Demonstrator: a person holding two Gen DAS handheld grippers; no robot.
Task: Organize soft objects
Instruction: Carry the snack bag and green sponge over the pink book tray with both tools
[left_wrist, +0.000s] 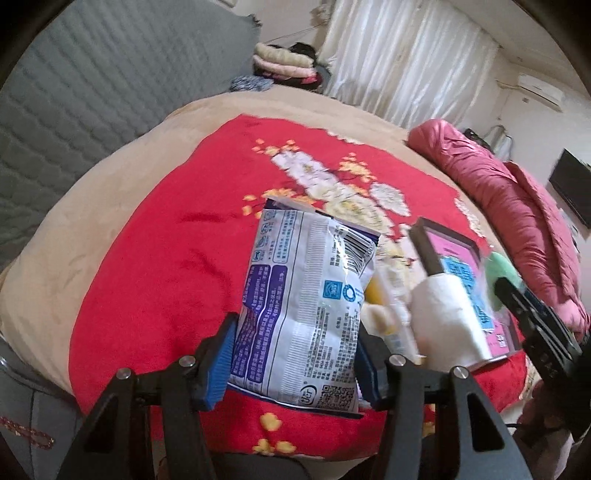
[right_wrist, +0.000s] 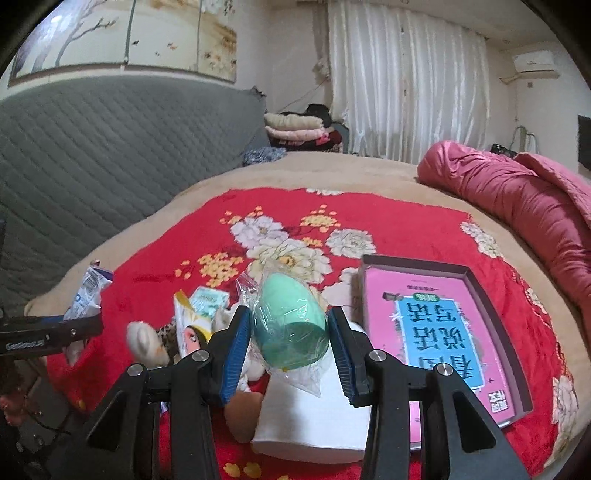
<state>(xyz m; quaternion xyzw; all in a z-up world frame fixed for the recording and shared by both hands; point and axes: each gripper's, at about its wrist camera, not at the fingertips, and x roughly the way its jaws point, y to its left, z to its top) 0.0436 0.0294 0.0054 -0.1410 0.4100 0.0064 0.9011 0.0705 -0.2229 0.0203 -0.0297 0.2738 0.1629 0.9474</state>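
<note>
On a bed covered by a red floral blanket (left_wrist: 155, 280), the left gripper (left_wrist: 295, 354) pinches a white and blue printed packet (left_wrist: 306, 306) between its blue pads, holding it upright above the blanket. The right gripper (right_wrist: 290, 345) pinches a mint-green egg-shaped sponge (right_wrist: 291, 325) in a clear wrapper, raised over a white paper roll (right_wrist: 310, 428), with a pink book in an open box (right_wrist: 436, 332) just to the right. To the left of the roll lie a small yellow and white packet (right_wrist: 190, 325) and what seems to be a plush toy (right_wrist: 146, 341), partly hidden, while a rolled pink quilt (right_wrist: 517, 199) lies along the far right.
</note>
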